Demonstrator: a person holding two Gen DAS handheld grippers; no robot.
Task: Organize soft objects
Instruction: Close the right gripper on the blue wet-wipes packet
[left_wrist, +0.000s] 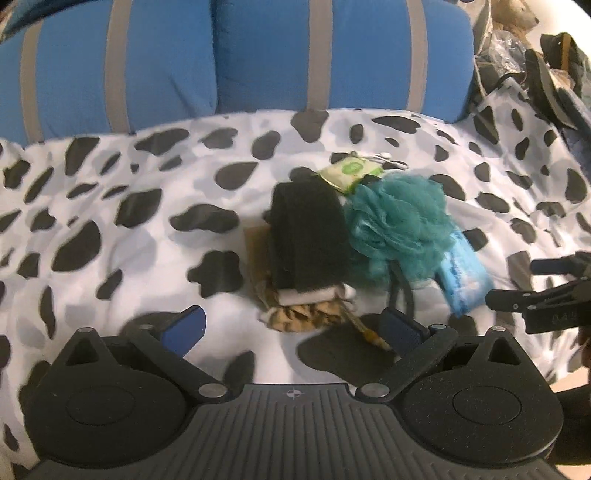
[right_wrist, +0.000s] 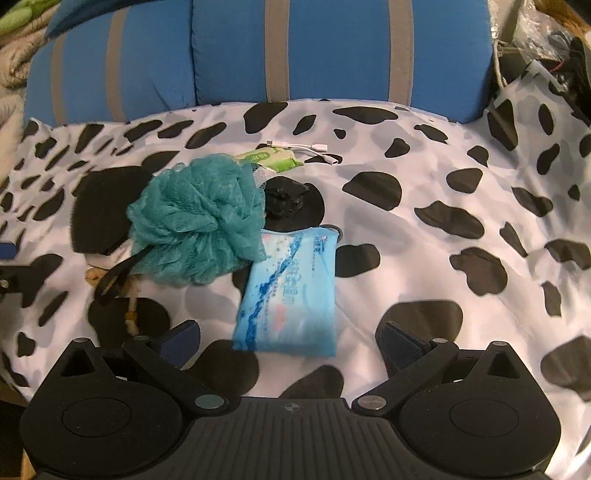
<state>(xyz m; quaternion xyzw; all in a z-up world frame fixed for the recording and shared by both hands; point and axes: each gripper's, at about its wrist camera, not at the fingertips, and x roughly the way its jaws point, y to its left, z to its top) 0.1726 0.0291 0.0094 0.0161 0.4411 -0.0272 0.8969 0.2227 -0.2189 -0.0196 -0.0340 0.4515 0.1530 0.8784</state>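
Grippers hovering spread and empty: left gripper (left_wrist: 291, 328) facing black sponge (left_wrist: 308, 236) stacked on folded cloths, right gripper (right_wrist: 288, 343) nearing blue wipes pack (right_wrist: 291, 288) beside teal loofah (right_wrist: 199, 221). Probably picking next; needing jaws straddling pack's narrow sides.

Both cameras look forward and slightly down over a spotted bedsheet (left_wrist: 110, 206) toward blue striped pillows (left_wrist: 258, 55) at the back. The left wrist view stands close behind a black sponge (left_wrist: 306, 236), with the teal bath pouf (left_wrist: 399, 225) to its right. The right wrist view stands further right, close behind a blue wipes pack (right_wrist: 291, 291). Both views share the pouf, the sponge, the wipes pack and the pillows.
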